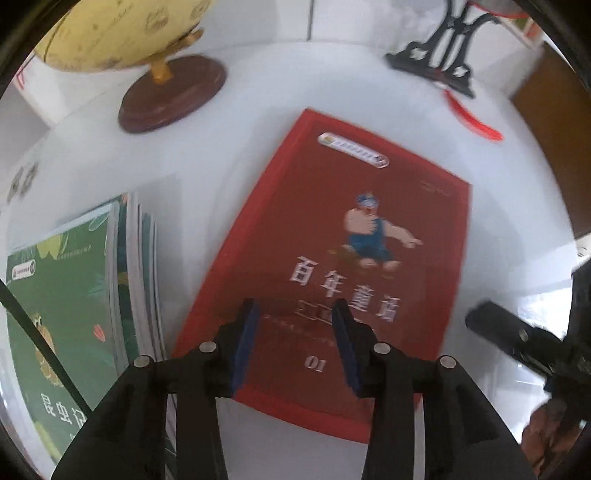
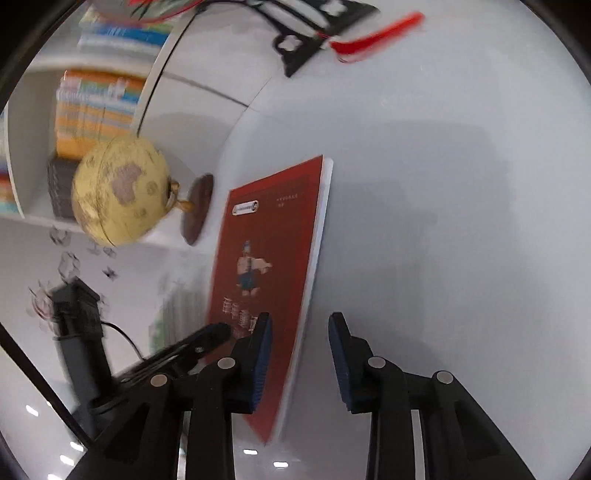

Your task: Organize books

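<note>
A red book (image 1: 343, 251) with a cartoon figure lies flat on the white table (image 1: 258, 81). My left gripper (image 1: 295, 321) is open and hovers over the book's near end. A stack of green books (image 1: 74, 295) lies to its left. In the right wrist view, rolled sideways, the red book (image 2: 266, 273) shows with its page edge toward my right gripper (image 2: 301, 343). That gripper is open, with the book's near edge between its fingers, not clamped. The left gripper (image 2: 207, 339) reaches over the cover there.
A yellow globe (image 1: 122, 33) on a brown base stands at the back left. A black ornamental stand (image 1: 439, 55) with a red tassel (image 1: 476, 122) is at the back right. A shelf of books (image 2: 96, 107) stands behind the globe. The right gripper (image 1: 517, 339) is at the right edge.
</note>
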`<state>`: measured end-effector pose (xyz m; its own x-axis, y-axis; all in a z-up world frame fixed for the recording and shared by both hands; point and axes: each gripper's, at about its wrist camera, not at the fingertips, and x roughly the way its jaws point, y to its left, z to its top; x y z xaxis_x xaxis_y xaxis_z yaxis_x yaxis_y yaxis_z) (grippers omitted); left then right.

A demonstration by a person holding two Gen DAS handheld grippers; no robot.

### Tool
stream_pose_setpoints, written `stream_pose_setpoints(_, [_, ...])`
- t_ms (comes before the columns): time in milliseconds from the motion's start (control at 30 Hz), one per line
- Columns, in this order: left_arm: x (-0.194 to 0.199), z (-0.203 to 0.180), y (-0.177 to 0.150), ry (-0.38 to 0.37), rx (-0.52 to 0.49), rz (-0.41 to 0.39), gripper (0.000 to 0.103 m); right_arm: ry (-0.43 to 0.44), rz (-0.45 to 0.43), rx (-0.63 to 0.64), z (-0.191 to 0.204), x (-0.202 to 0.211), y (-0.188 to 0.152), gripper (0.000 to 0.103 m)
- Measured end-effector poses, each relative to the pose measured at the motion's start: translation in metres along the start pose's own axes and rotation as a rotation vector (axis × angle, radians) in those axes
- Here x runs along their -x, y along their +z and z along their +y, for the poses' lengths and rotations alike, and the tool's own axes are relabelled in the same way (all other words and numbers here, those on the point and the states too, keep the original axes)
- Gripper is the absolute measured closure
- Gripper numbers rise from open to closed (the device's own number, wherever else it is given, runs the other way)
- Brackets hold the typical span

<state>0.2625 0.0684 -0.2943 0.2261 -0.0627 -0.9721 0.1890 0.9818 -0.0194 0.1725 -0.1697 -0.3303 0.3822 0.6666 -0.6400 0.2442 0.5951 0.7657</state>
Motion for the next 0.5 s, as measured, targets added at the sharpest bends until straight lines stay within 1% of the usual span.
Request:
stream_pose_setpoints(33, [0.001, 0.000, 0.000, 0.005, -0.008, -0.011, 0.064, 0.031, 0.013, -0.036, -0.004, -0.002, -0.003, 0.070])
stream_pose_setpoints(100, [0.000, -0.004, 0.000, 0.020, -0.044, -0.011, 0.064, 0.061, 0.023, -0.055, -0.007, -0.004, -0.008, 0.069])
stream_pose_setpoints(133, [0.000, -0.007, 0.001, 0.021, -0.061, -0.011, 0.065, 0.065, 0.021, -0.050, -0.006, -0.004, -0.009, 0.066])
stream_pose_setpoints(167, [0.000, -0.005, 0.000, 0.007, -0.062, -0.007, 0.065, 0.079, 0.016, -0.044, -0.005, -0.006, -0.011, 0.064])
stream_pose_setpoints(200, [-0.004, -0.007, 0.007, -0.003, -0.058, -0.005, 0.065, 0.093, 0.017, -0.046, -0.003, -0.009, -0.012, 0.060])
stream_pose_setpoints(267, [-0.005, -0.005, 0.009, -0.019, -0.054, 0.000, 0.065, 0.123, 0.048, -0.067, 0.001, -0.017, -0.012, 0.055])
stream_pose_setpoints(300, [-0.003, -0.005, 0.006, -0.014, -0.066, -0.001, 0.065, 0.128, 0.038, -0.068, 0.004, -0.016, -0.012, 0.052])
stream_pose_setpoints(333, [-0.002, -0.003, 0.001, -0.010, -0.078, -0.004, 0.064, 0.124, 0.034, -0.054, 0.007, -0.015, -0.013, 0.052])
stream_pose_setpoints(367, [-0.001, -0.002, -0.001, -0.011, -0.080, -0.008, 0.064, 0.145, 0.018, -0.030, 0.010, -0.009, -0.013, 0.052])
stream_pose_setpoints(400, [-0.002, -0.004, 0.001, -0.019, -0.071, -0.012, 0.065, 0.200, -0.009, -0.002, 0.012, -0.002, -0.014, 0.053])
stream_pose_setpoints(467, [0.000, -0.001, -0.002, -0.025, -0.066, -0.017, 0.065, 0.289, -0.015, 0.019, 0.021, 0.003, -0.012, 0.054])
stream_pose_setpoints(500, [0.001, 0.001, -0.004, -0.029, -0.065, -0.020, 0.065, 0.287, -0.009, 0.029, 0.025, 0.001, -0.011, 0.054])
